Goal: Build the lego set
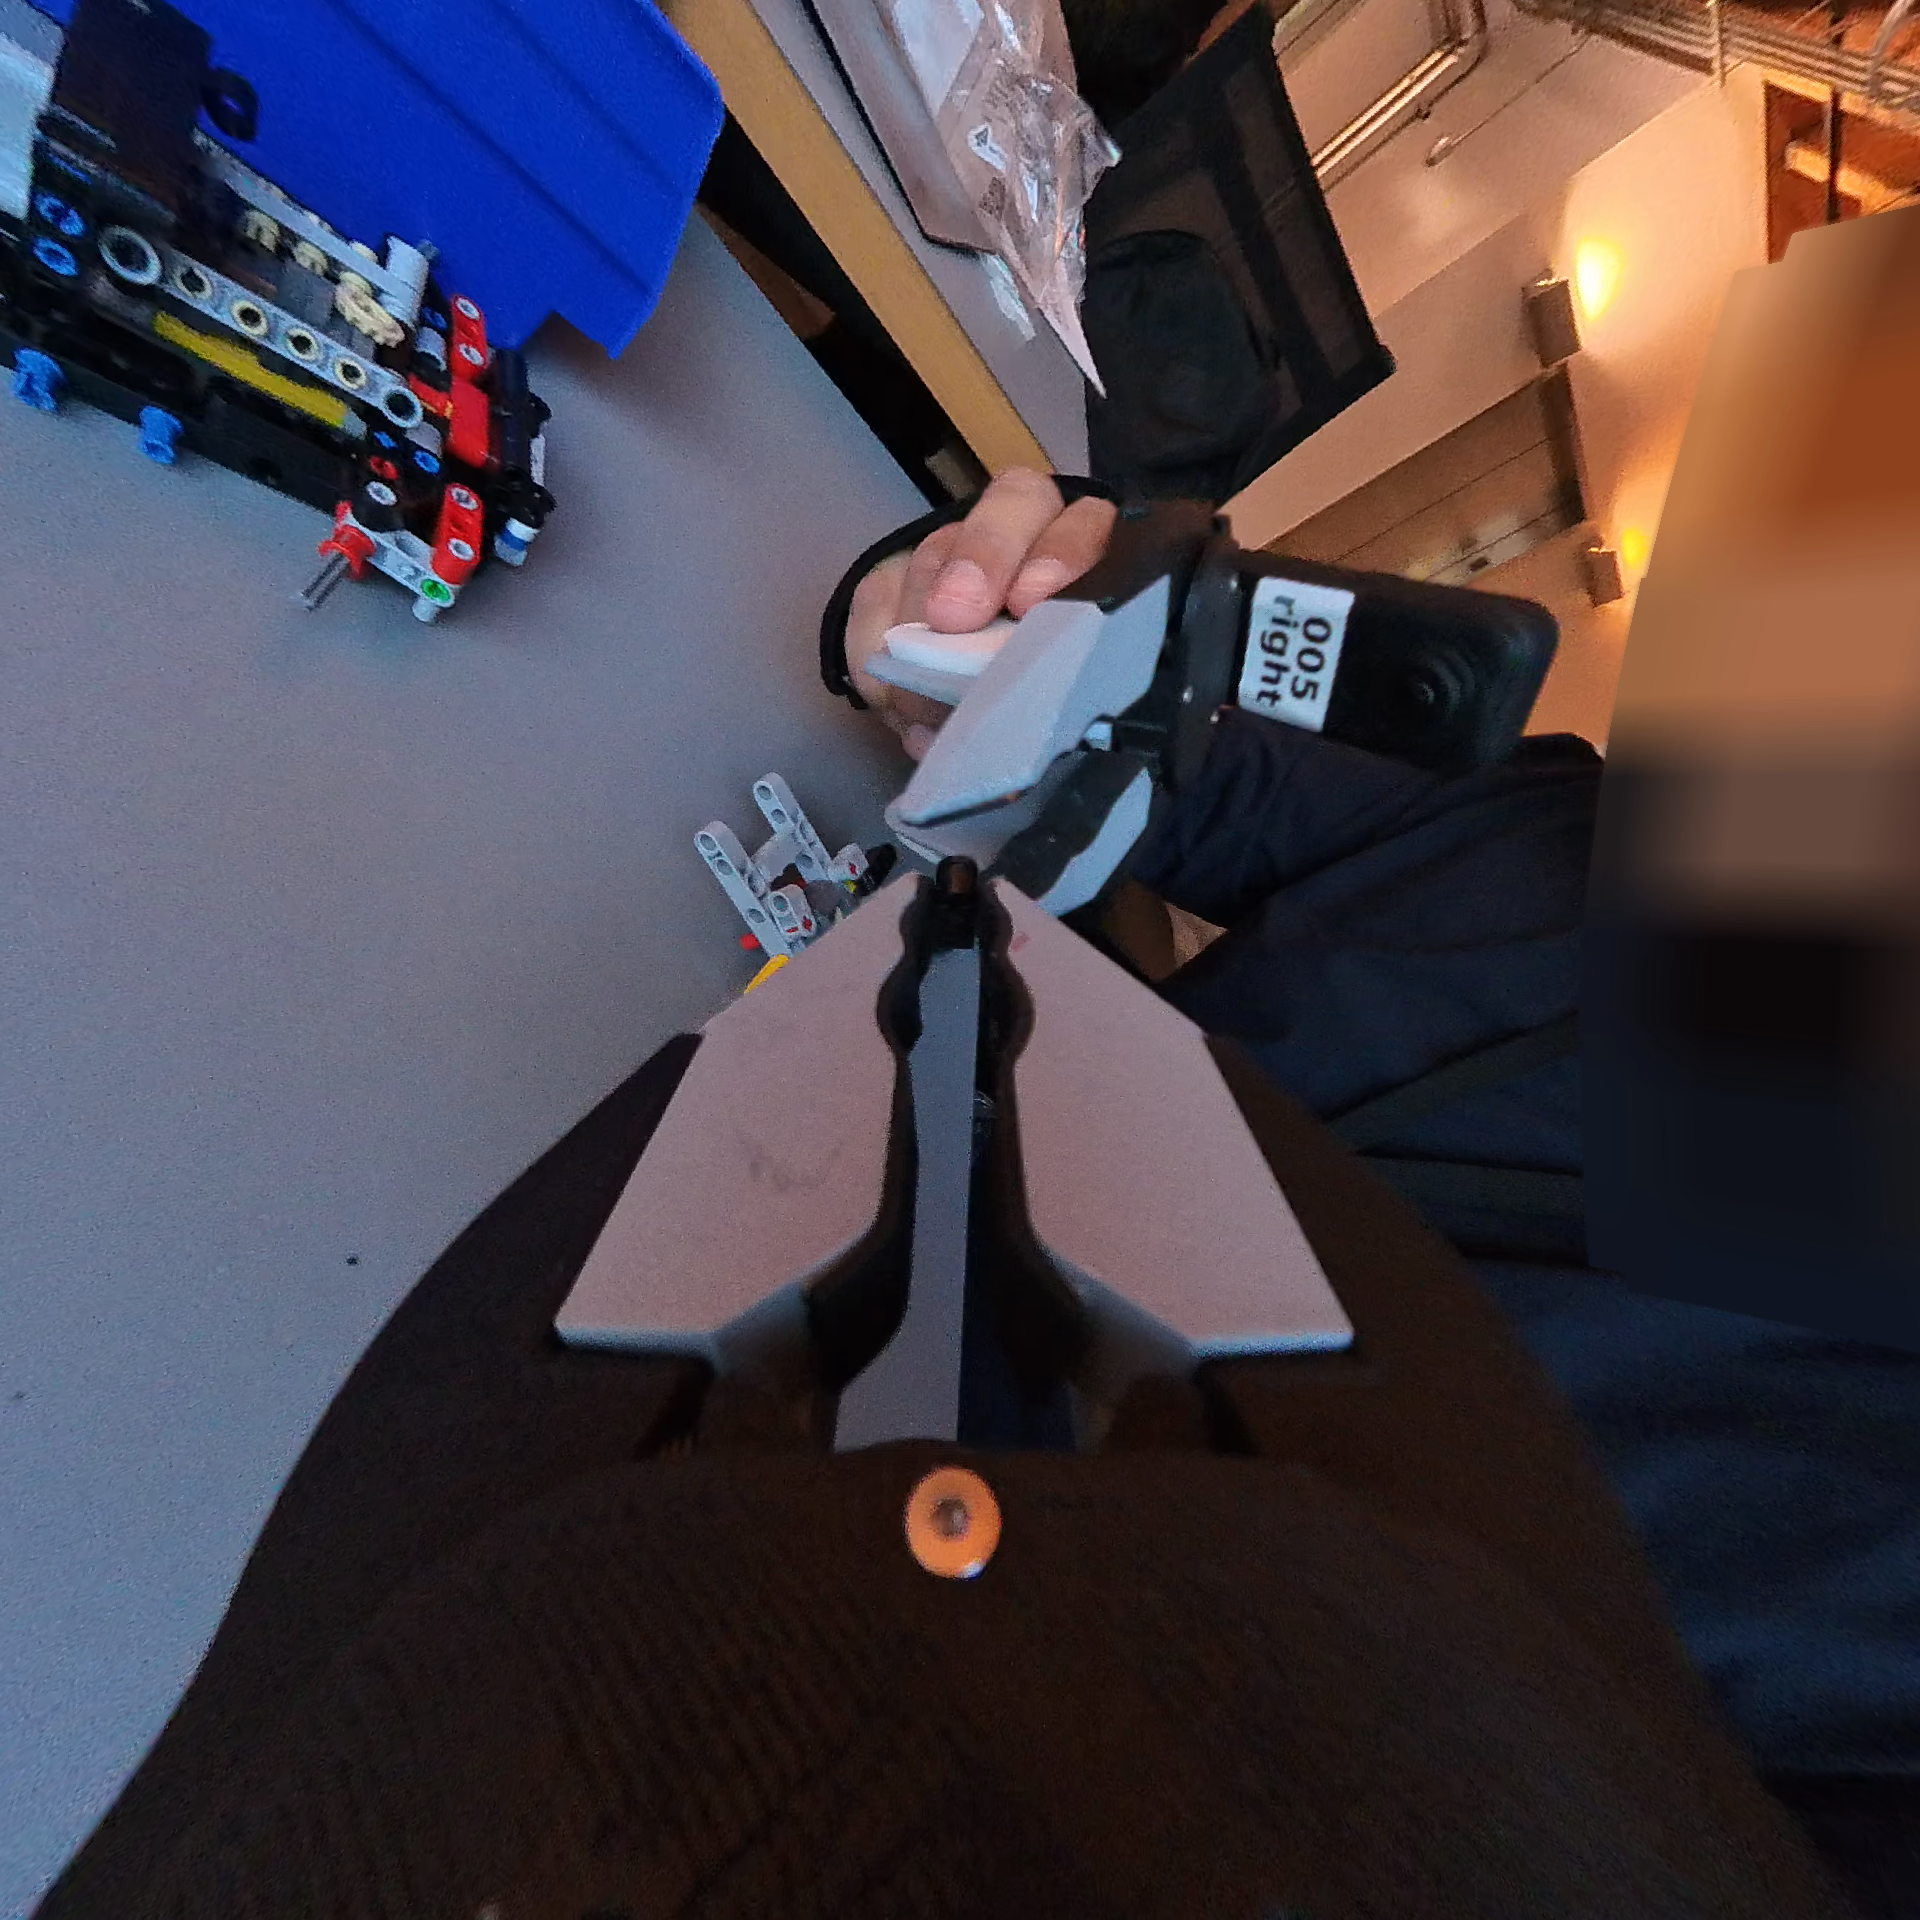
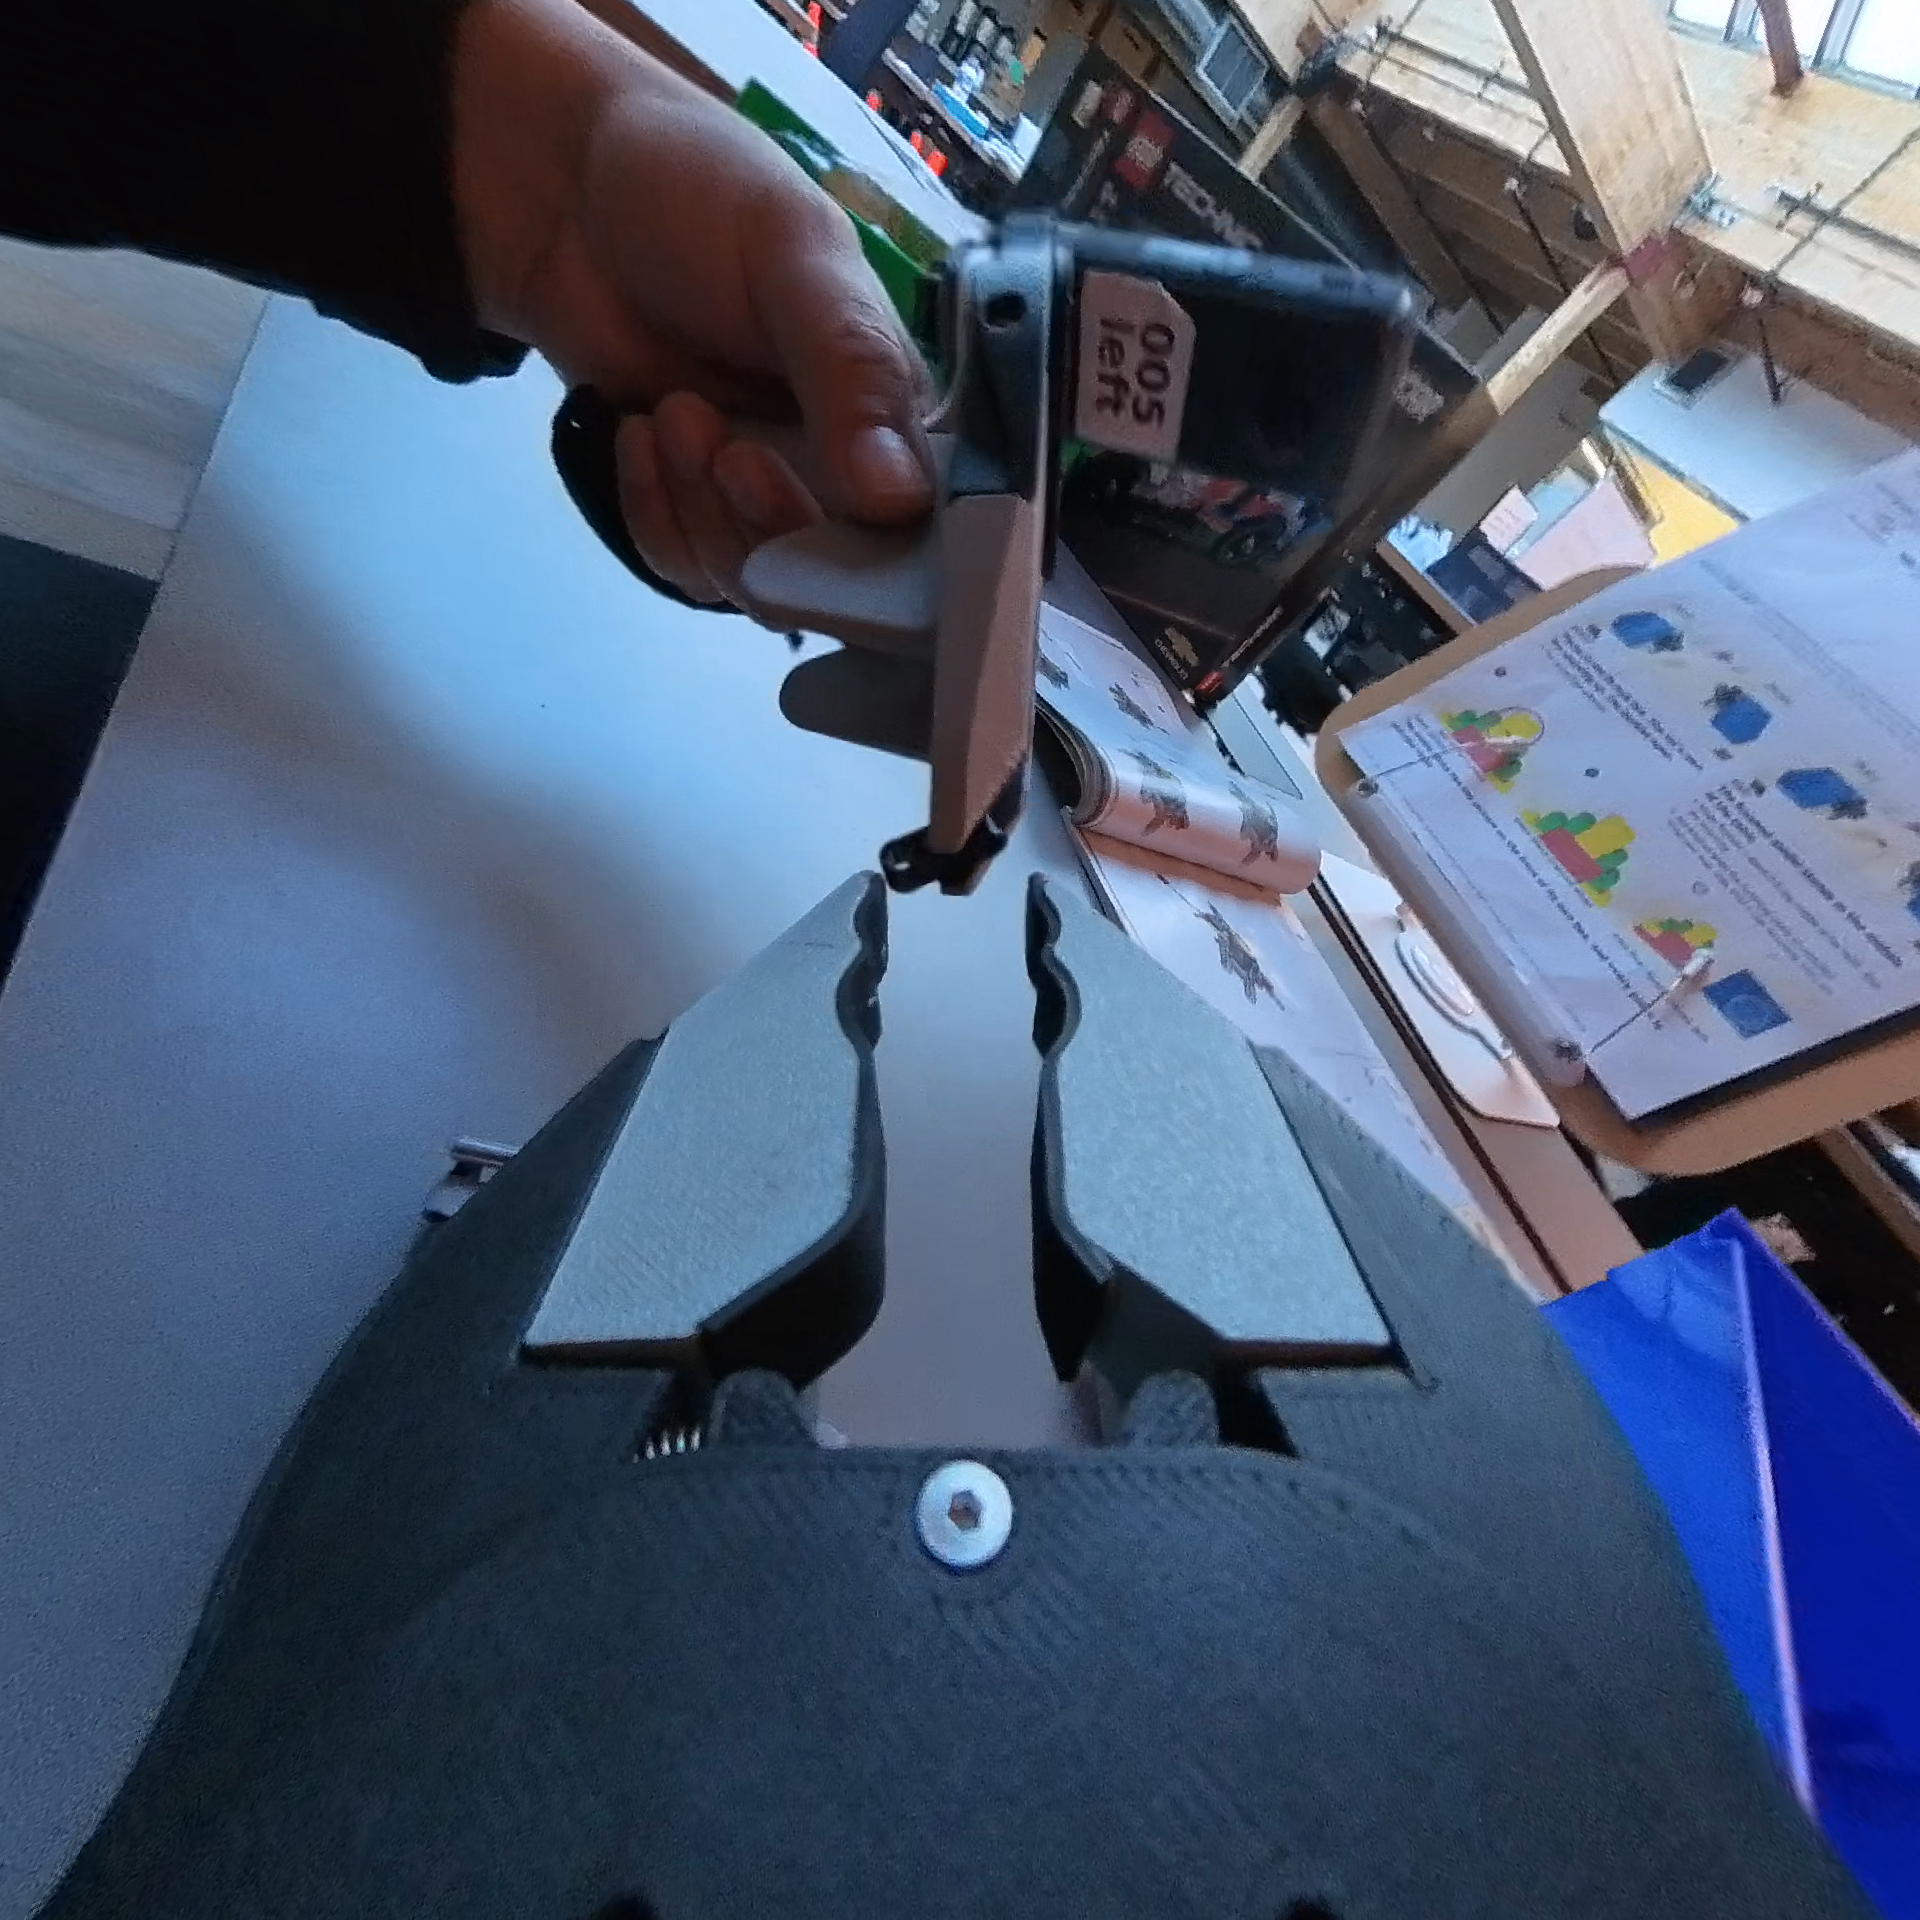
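My left gripper (image 1: 954,902) is shut on a small black connector piece (image 1: 956,881) that sticks out of its fingertips. The right wrist view shows the same piece (image 2: 914,854) pinched at the left gripper's tip (image 2: 961,831), held above the grey table (image 2: 416,831). My right gripper (image 2: 956,914) is open and empty. Its fingertips sit just below and to either side of the black piece, with the left fingertip (image 2: 868,914) almost touching it. In the left wrist view the right gripper (image 1: 987,847) faces my left one closely, tip to tip.
A small grey beam assembly (image 1: 774,862) lies on the table below the grippers. A large black, grey and red brick model (image 1: 260,343) and a blue bin (image 1: 468,135) stand farther off. An open instruction booklet (image 2: 1174,790), a board with printed sheets (image 2: 1662,790) and a black box (image 2: 1247,436) stand beyond. The tips of both grippers are at nearly the same place.
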Motion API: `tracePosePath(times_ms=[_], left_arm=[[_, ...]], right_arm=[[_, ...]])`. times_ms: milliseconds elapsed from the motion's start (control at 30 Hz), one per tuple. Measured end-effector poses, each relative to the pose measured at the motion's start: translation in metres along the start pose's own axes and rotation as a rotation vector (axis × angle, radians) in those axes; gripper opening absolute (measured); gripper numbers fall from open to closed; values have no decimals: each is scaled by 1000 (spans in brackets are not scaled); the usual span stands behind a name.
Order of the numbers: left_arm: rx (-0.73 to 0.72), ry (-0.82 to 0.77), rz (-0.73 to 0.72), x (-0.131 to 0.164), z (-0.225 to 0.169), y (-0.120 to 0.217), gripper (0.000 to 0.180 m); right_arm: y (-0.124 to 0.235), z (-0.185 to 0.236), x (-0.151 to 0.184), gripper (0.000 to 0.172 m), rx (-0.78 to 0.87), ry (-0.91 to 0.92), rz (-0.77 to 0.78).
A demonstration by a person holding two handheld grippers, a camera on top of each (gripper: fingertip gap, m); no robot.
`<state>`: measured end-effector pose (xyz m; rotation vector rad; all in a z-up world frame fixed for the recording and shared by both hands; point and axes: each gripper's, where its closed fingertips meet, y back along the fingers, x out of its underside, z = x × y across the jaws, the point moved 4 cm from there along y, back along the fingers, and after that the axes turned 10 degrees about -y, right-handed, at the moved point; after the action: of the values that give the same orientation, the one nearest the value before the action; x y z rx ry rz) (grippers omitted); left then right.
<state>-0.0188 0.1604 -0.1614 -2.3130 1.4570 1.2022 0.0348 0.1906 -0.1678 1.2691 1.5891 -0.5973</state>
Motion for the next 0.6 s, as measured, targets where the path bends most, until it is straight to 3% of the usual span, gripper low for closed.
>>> tracePosePath(times_ms=[300,367,433,500,600], left_arm=[[50,43,-42,1,0,-7,5],[-24,29,-47,1,6,-5,6],[-169,12,-48,3,16,2,22],[-277,-19,-68,2,19,10,26],[-298,-35,-123,-2,10,9,27]], right_arm=[[0,7,-4,22,46,122,-4],[-2,1,-1,22,87,101,21],[-3,-8,5,22,127,69,61],[-4,-16,11,21,154,24,94],[-4,-23,13,21,197,5,115]])
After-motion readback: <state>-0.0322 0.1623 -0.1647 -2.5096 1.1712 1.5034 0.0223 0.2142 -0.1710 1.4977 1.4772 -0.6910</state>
